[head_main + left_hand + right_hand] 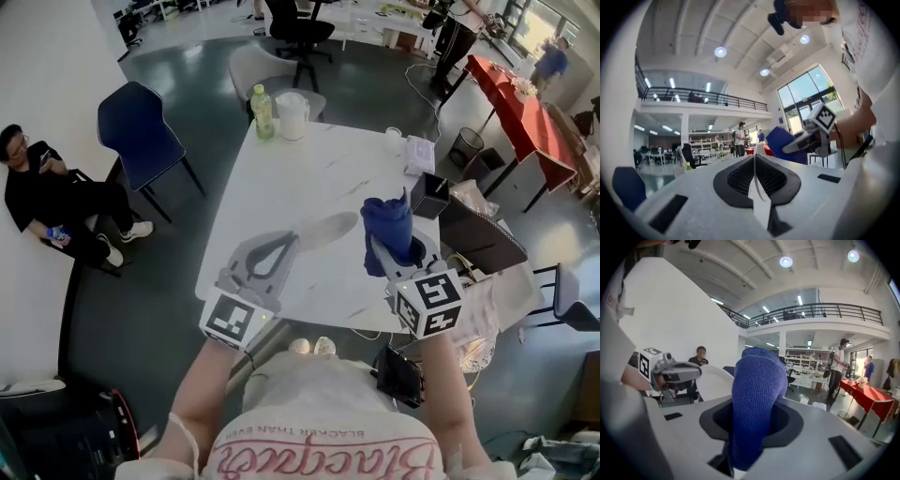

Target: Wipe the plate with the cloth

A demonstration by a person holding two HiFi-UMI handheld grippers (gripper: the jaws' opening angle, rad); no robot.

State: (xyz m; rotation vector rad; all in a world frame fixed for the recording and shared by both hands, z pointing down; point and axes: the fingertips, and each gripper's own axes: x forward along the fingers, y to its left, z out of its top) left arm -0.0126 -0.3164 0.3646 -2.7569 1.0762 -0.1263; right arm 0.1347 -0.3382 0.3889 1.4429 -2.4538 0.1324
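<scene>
In the head view my left gripper [281, 246] is shut on the rim of a white plate [325, 230], held edge-on above the white table [309, 169]. Looking along the left gripper's own jaws, the plate [759, 206] is a thin white edge pinched between them. My right gripper [389, 255] is shut on a bunched blue cloth [389, 225], which stands up just right of the plate. The cloth [757, 404] fills the gap between the right jaws. In the right gripper view the plate [715, 380] and the left gripper [670, 373] are to the left, close by; contact between cloth and plate is unclear.
A green bottle [263, 111] and a white jug [292, 114] stand at the table's far edge. A black box [431, 195] sits at its right side. A blue chair [141, 127] and a seated person [47, 202] are to the left, a red table [516, 112] at right.
</scene>
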